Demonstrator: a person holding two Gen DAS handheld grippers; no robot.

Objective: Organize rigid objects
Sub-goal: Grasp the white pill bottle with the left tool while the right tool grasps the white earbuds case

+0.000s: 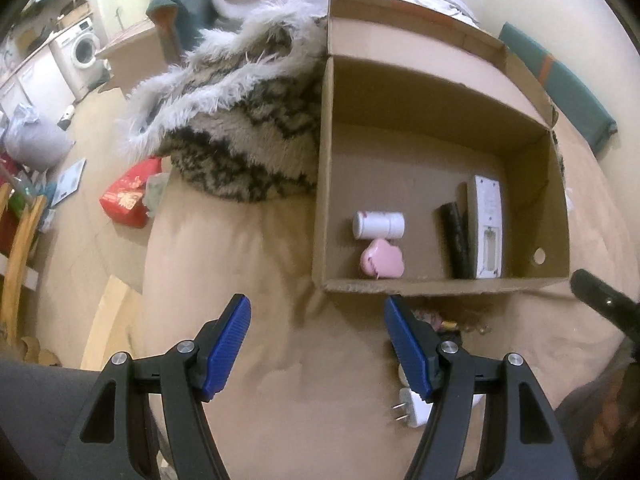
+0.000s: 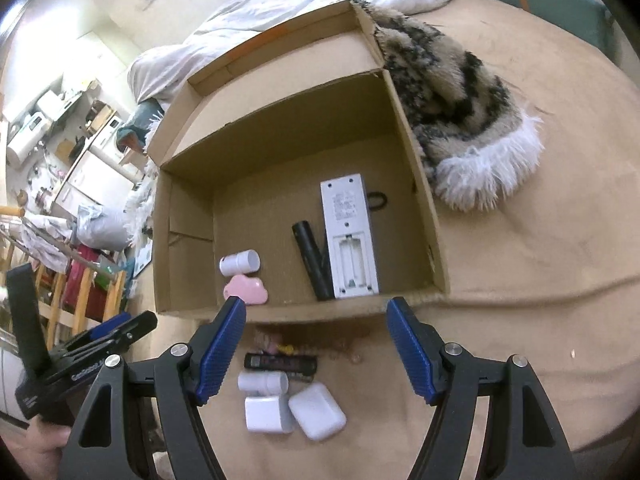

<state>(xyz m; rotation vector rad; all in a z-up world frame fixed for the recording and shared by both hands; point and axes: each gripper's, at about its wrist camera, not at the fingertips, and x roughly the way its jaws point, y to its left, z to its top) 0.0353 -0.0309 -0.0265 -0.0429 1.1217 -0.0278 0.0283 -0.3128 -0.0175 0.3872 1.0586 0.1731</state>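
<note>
An open cardboard box (image 1: 400,286) (image 2: 436,240) lies on the tan bed cover. Inside it are a white bottle (image 1: 378,225) (image 2: 240,261), a pink cloud-shaped case (image 1: 382,265) (image 2: 246,289), a black tube (image 1: 456,240) (image 2: 312,258) and a white remote (image 1: 486,226) (image 2: 349,236) with its battery bay bare. In front of the box lie a dark stick-shaped item (image 2: 280,362), a small white cylinder (image 2: 263,383), a white plug adapter (image 2: 268,414) (image 1: 412,412) and a white earbud case (image 2: 318,411). My left gripper (image 1: 318,344) is open and empty before the box. My right gripper (image 2: 316,344) is open and empty above the loose items.
A shaggy black-and-cream rug (image 1: 248,136) (image 2: 460,92) lies against the box's side. White bedding (image 2: 312,4) is behind the box. The left gripper (image 2: 96,344) shows at the left edge of the right wrist view. The floor holds a red bag (image 1: 128,196) and clutter.
</note>
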